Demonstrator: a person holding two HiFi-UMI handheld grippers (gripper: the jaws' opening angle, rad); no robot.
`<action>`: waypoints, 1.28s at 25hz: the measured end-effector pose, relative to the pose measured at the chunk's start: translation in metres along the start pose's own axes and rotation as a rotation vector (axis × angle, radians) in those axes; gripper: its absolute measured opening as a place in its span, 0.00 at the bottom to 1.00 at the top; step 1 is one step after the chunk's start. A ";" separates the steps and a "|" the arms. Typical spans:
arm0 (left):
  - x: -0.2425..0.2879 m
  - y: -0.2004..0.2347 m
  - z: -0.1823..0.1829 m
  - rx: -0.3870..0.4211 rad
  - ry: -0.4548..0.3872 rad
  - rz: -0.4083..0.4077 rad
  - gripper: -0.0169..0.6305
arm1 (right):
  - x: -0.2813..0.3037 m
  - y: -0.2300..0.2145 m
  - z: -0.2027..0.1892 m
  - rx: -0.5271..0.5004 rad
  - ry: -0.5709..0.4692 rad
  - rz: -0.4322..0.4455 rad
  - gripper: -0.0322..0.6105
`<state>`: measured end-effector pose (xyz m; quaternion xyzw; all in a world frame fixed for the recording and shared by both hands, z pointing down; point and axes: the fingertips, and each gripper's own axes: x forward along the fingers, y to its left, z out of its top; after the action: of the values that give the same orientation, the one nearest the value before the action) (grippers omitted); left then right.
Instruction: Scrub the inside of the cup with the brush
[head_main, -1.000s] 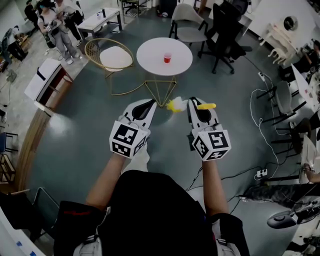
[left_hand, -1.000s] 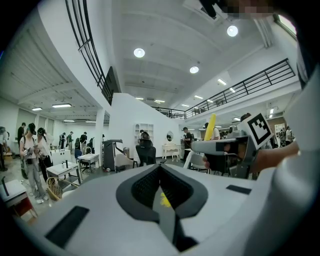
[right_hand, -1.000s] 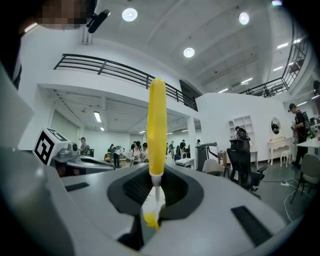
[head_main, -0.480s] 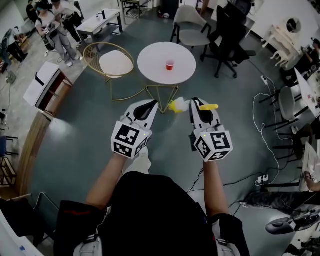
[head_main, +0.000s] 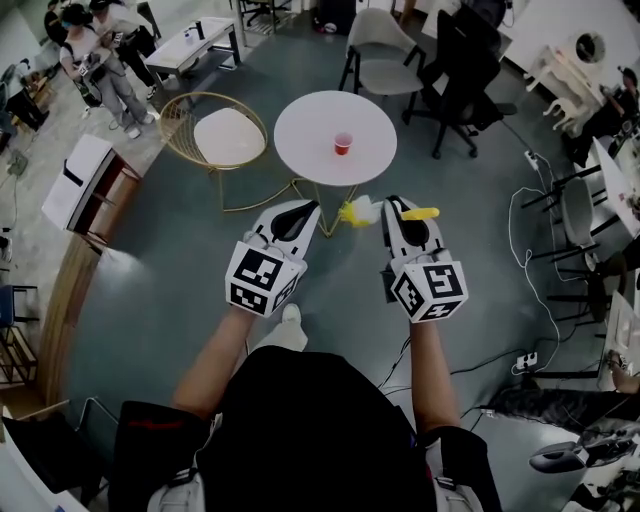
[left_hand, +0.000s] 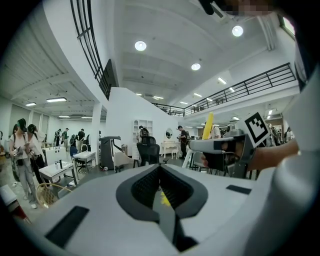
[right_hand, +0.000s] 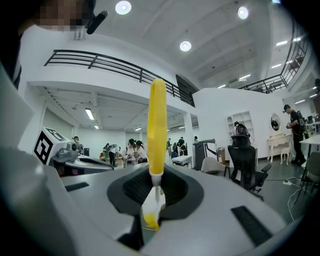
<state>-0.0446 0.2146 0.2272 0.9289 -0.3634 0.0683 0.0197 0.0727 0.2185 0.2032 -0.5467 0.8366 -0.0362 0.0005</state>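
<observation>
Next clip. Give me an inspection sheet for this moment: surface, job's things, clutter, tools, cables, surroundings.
Surface: round white table stands ahead of the person, out of reach of both tools.
Job's things: red cup stands upright on the table; yellow brush is clamped in the right tool.
Clutter: nothing seen on the table besides the cup.
Tools: left tool shut and empty; right tool shut on the brush; both held out side by side.
Cables: white cable loops over the floor at right; power strip lies nearby.
Surroundings: gold wire chair beside the table; office chairs beyond it; people stand at far left.
</observation>
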 end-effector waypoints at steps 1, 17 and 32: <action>0.004 0.008 0.000 0.000 0.002 0.000 0.05 | 0.009 -0.002 0.001 -0.001 0.003 -0.003 0.12; 0.041 0.127 0.002 -0.067 -0.014 -0.001 0.05 | 0.130 -0.006 0.005 -0.026 0.042 -0.025 0.12; 0.051 0.173 0.003 -0.090 -0.029 -0.001 0.05 | 0.168 -0.007 -0.001 -0.027 0.061 -0.048 0.12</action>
<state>-0.1247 0.0527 0.2293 0.9282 -0.3658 0.0384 0.0563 0.0117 0.0618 0.2113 -0.5651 0.8233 -0.0418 -0.0334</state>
